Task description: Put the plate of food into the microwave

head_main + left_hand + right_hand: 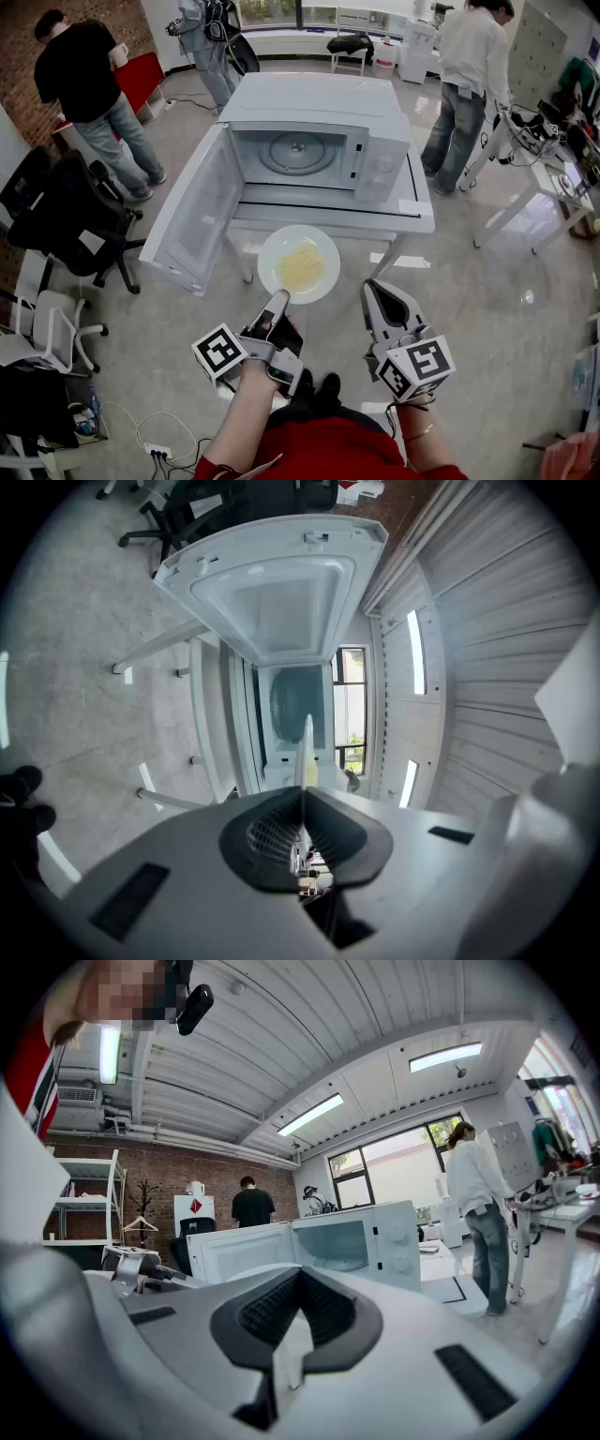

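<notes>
A white plate (pixel 271 251) with yellow food (pixel 301 267) hangs in the air just in front of the white table (pixel 418 212). My left gripper (pixel 278 302) is shut on the plate's near rim. In the left gripper view the plate (pixel 306 747) shows edge-on between the pads of the left gripper (pixel 302 794). The white microwave (pixel 319 112) stands on the table with its door (pixel 199 214) swung wide open to the left and its glass turntable (pixel 295 153) bare. My right gripper (pixel 377 291) hovers shut and empty to the right of the plate. In its own view the right gripper (pixel 298 1277) faces the microwave (pixel 361 1241).
A black office chair (pixel 67 220) and a white chair (pixel 49 328) stand at the left. A person in black (pixel 86 75) is at the far left, a person in a white shirt (pixel 473 66) beside the table's right end. A cluttered desk (pixel 561 178) is at the right.
</notes>
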`<state>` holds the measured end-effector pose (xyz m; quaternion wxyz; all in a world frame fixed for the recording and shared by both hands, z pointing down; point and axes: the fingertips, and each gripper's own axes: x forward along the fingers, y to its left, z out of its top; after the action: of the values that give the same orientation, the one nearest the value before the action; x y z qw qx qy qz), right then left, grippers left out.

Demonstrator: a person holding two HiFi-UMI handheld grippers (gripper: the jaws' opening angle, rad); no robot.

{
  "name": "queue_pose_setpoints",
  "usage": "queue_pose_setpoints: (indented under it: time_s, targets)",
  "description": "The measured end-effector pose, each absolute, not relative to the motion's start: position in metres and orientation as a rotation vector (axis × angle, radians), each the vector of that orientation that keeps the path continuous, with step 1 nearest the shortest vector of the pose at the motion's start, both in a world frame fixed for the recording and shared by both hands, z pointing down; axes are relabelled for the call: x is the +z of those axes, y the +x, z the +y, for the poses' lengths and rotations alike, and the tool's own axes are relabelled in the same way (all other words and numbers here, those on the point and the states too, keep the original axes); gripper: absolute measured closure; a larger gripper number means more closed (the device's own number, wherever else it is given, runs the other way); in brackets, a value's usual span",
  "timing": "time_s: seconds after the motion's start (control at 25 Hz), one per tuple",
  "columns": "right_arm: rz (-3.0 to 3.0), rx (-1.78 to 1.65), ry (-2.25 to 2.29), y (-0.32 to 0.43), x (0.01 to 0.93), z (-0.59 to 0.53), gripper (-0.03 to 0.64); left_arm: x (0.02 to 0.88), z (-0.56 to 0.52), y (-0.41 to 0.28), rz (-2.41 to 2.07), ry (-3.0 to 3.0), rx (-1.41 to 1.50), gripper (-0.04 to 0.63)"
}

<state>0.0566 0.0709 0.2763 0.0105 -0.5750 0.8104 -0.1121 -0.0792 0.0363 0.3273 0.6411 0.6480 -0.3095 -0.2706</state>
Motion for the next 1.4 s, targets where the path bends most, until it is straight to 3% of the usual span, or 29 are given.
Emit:
queue_pose_setpoints:
  time_s: [0.92,1.4]
  targets:
    - [2.552,-0.453,-1.714,0.074,0.287,0.091,0.601,0.327,0.030,-0.072,-0.754,1.463,-0.631,0.575]
    - [2.610,-0.527,-1.668,0.084,0.372,0.045,0.601,0.377,-0.030,-0.042,-0.756,1.463,-0.707,0.575]
